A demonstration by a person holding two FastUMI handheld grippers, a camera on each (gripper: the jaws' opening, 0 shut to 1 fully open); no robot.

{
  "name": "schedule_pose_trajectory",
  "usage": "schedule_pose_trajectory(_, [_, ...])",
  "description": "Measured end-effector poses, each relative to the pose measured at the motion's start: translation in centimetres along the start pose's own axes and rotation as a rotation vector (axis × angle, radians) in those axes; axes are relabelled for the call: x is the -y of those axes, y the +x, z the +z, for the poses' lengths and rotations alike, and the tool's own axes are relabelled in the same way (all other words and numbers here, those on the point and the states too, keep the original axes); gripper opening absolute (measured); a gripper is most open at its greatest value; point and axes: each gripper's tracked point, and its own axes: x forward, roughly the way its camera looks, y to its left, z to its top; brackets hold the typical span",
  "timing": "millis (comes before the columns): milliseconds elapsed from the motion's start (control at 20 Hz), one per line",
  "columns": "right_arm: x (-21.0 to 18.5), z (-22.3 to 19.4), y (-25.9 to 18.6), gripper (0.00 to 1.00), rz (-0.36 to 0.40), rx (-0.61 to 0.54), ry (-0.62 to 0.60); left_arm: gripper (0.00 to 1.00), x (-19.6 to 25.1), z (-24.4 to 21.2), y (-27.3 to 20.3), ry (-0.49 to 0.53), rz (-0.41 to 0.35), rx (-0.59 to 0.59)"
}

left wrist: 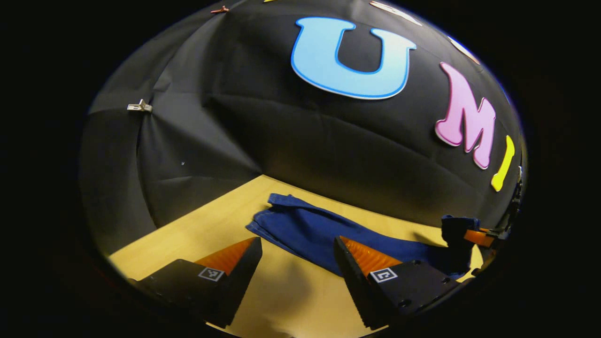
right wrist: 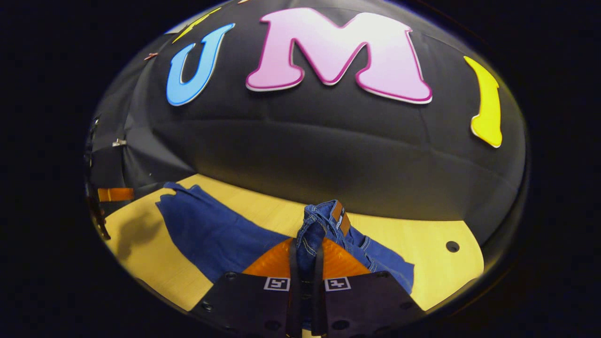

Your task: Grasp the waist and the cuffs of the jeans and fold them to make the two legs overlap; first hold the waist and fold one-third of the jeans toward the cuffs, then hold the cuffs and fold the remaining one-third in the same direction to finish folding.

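Observation:
Dark blue jeans lie across the wooden table, legs stretched out, cuffs toward the back left in the left gripper view. My left gripper hovers open above the table's near side, just short of the leg fabric, nothing between its fingers. My right gripper is shut on the bunched waist, which rises between its fingers with a brown patch on top. The legs trail away to the left in the right gripper view. At the far right of the left gripper view, the right gripper pinches the lifted waist.
The black cloth wall stands close behind the table. A small round hole sits in the tabletop at right. A metal clip pins the cloth at the left. The left gripper shows at the far left of the right gripper view.

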Motion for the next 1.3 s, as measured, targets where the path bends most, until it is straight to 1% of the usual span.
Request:
schedule_pose_trajectory(100, [0.4, -1.1, -0.6, 0.12, 0.011, -0.022, -0.016, 0.96, -2.4, 0.1, 3.0, 0.000, 0.034, -0.018])
schedule_pose_trajectory(150, [-0.6, -1.8, -0.1, 0.12, 0.014, -0.030, -0.022, 0.97, -3.4, 0.2, 4.7, 0.002, 0.050, -0.028])
schedule_pose_trajectory(200, [-1.6, -2.3, 0.6, 0.14, 0.023, -0.042, -0.023, 0.97, -4.3, 0.4, 6.2, -0.002, 0.067, -0.037])
schedule_pose_trajectory(250, [-3.1, -3.0, 1.2, 0.14, 0.055, -0.050, -0.010, 0.97, -4.7, 0.5, 7.6, -0.016, 0.062, -0.047])
schedule_pose_trajectory(350, [-6.3, -3.5, 0.8, 0.29, 0.129, -0.058, 0.029, 0.96, -5.0, 0.2, 10.1, -0.047, 0.053, -0.088])
schedule_pose_trajectory(450, [-7.1, -3.7, 0.6, 0.60, 0.141, -0.058, 0.018, 0.96, -6.3, -0.2, 12.3, -0.022, 0.097, -0.128])
schedule_pose_trajectory(550, [-7.3, -3.5, -0.1, 0.92, 0.150, -0.048, 0.010, 0.96, -6.4, -0.3, 13.6, 0.060, 0.124, -0.148])
schedule_pose_trajectory(600, [-7.3, -3.2, -0.6, 1.00, 0.152, -0.041, 0.021, 0.96, -6.4, -0.3, 14.4, 0.097, 0.121, -0.153])
schedule_pose_trajectory(750, [-6.4, -2.5, -2.0, 1.00, 0.157, -0.026, 0.056, 0.96, -5.4, -2.0, 15.5, 0.152, 0.085, -0.209])
schedule_pose_trajectory(850, [-5.4, -2.2, -2.8, 1.00, 0.147, -0.018, 0.061, 0.96, -5.4, -4.0, 15.9, 0.155, 0.087, -0.280])
schedule_pose_trajectory(900, [-4.9, -2.2, -3.2, 1.00, 0.141, -0.017, 0.065, 0.97, -5.3, -3.1, 16.2, 0.184, 0.077, -0.247])
schedule_pose_trajectory(950, [-4.5, -2.2, -3.5, 1.00, 0.137, -0.017, 0.071, 1.00, -5.3, -3.8, 16.5, 0.181, 0.071, -0.266])
schedule_pose_trajectory(1000, [-4.0, -2.1, -3.8, 1.00, 0.132, -0.016, 0.078, 0.96, -5.1, -4.2, 16.3, 0.176, 0.069, -0.260])
schedule_pose_trajectory(1050, [-3.5, -2.2, -4.0, 1.00, 0.123, -0.017, 0.084, 0.99, -4.9, -4.1, 16.2, 0.176, 0.053, -0.276])
schedule_pose_trajectory(1100, [-2.9, -2.4, -4.3, 1.00, 0.113, -0.019, 0.087, 0.96, -4.6, -4.2, 16.1, 0.180, 0.043, -0.285])
schedule_pose_trajectory(1200, [-2.1, -3.0, -4.5, 1.00, 0.096, -0.030, 0.101, 0.82, -4.1, -4.2, 16.3, 0.191, 0.023, -0.315])
schedule_pose_trajectory(1250, [-1.9, -3.3, -4.6, 1.00, 0.089, -0.036, 0.112, 0.72, -3.5, -4.3, 16.3, 0.174, -0.001, -0.326])
schedule_pose_trajectory(1300, [-1.6, -3.6, -4.7, 1.00, 0.084, -0.044, 0.123, 0.55, -2.7, -4.4, 16.0, 0.142, -0.018, -0.325])
